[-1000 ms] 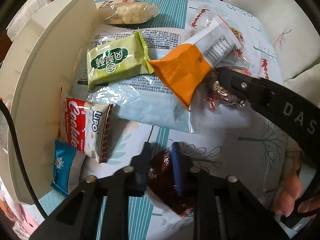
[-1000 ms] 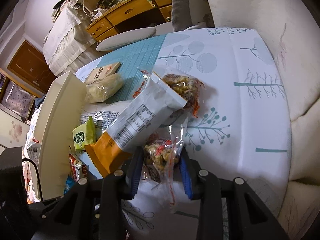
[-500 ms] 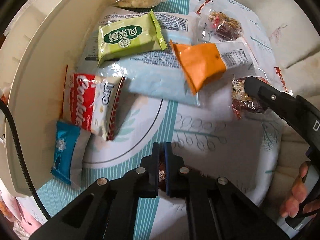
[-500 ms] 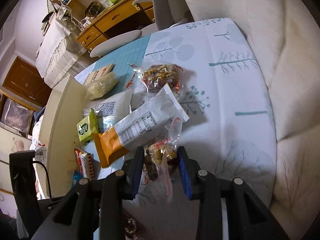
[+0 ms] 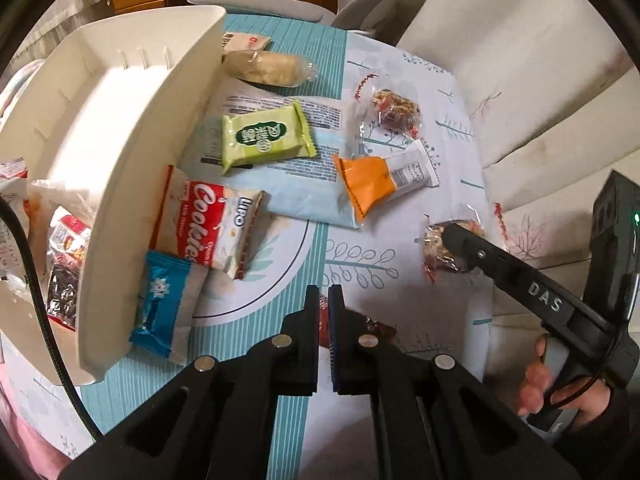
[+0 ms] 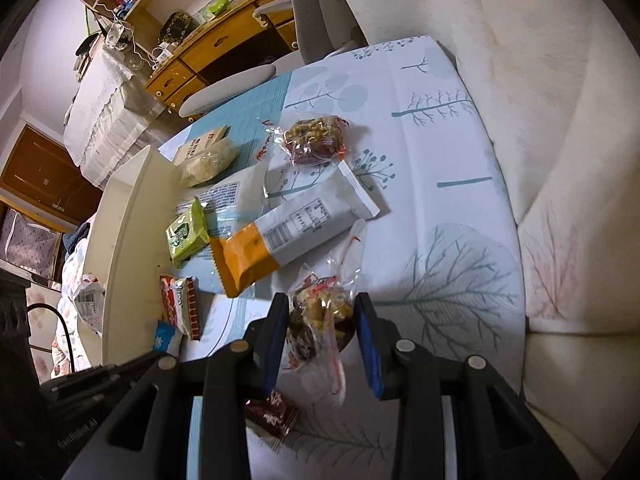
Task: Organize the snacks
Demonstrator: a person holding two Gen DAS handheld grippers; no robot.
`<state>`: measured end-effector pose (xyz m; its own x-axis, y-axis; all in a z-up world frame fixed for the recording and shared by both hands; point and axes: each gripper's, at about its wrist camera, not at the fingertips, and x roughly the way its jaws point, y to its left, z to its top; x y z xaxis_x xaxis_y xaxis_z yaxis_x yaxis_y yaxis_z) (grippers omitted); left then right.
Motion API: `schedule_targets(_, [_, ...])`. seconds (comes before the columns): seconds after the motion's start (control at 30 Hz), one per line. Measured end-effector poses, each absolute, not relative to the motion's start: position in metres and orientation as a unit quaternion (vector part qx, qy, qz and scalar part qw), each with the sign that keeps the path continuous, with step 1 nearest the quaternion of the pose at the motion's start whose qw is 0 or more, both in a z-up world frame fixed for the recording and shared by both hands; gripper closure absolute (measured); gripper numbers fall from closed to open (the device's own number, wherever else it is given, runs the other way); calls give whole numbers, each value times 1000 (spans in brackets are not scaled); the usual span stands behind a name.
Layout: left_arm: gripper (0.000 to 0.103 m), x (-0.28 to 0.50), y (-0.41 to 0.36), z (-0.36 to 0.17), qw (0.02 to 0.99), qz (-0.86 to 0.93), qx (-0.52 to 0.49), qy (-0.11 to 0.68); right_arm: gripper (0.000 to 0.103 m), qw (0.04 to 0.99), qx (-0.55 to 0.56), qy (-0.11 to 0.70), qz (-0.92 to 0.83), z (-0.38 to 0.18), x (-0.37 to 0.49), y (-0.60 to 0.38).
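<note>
Both black two-finger tongs are occupied: the left gripper (image 5: 324, 312) is pressed nearly together on a dark red foil snack packet (image 6: 272, 414), of which only a sliver is seen between the fingers in the left wrist view, while the right gripper (image 6: 322, 332) is pinching a clear cellophane bag of mixed nuts (image 6: 320, 320) across its bulging middle, its twisted tail trailing toward the camera. A tall white plastic bin (image 5: 120, 152) stands at the left of the patterned tablecloth (image 6: 440, 160), and a few packets, one clear and dark-filled, are already seen inside it (image 5: 64, 272). Much is judged to be left: a red-and-white cookie pack (image 5: 208, 224), a small blue wrapper (image 5: 160, 312), a green biscuit pack (image 5: 264, 138), an orange-and-white pouch (image 5: 376, 184), a large pale blue bag (image 5: 308, 200) beneath those two, a second clear nut bag (image 5: 394, 112), a pale crumbly bag (image 5: 264, 68) and a flat beige box (image 6: 202, 146) all lie loose on the cloth beside the bin. Sorting is therefore taken to be at an early stage, with two items in hand and not yet placed.
</note>
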<state>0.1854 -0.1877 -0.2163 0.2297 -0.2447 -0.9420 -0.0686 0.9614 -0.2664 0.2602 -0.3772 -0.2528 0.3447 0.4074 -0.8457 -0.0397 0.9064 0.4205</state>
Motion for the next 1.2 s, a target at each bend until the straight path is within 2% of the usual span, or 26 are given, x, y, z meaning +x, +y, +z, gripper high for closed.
schedule_targets(0.1, [101, 182, -185, -219, 763, -61, -140, 628, 69, 808, 169, 547, 138, -245, 253, -378])
schedule_targets(0.2, [94, 182, -185, -223, 757, -62, -143, 635, 69, 812, 169, 542, 135, -238, 247, -380])
schedule_targets(0.3, [78, 187, -194, -232, 752, -70, -132, 642, 69, 815, 166, 539, 133, -233, 241, -383])
schedule_targets(0.37, [77, 187, -197, -235, 748, -70, -131, 647, 69, 816, 165, 540, 128, -232, 238, -387])
schedule_targets(0.4, [72, 186, -198, -237, 743, -70, -134, 652, 69, 815, 166, 540, 127, -231, 238, -388])
schedule_targets(0.5, [52, 185, -201, -245, 731, -65, -139, 665, 69, 813, 170, 543, 124, -232, 236, -393])
schedule_targets(0.53, [49, 184, -203, -248, 727, -61, -141, 669, 69, 813, 171, 543, 124, -232, 234, -395])
schedule_targets(0.9, [47, 187, -217, -279, 668, 9, -171, 724, 69, 806, 174, 551, 130, -237, 229, -402])
schedule_targets(0.97, [41, 188, -219, -280, 665, 16, -176, 726, 69, 804, 176, 552, 131, -237, 229, -405])
schedule_targets(1.0, [34, 188, -219, -282, 660, 24, -183, 728, 69, 804, 176, 552, 131, -238, 228, -405])
schedule_targets(1.2, [34, 191, -221, -293, 628, 55, -233, 740, 69, 797, 185, 558, 138, -241, 226, -409])
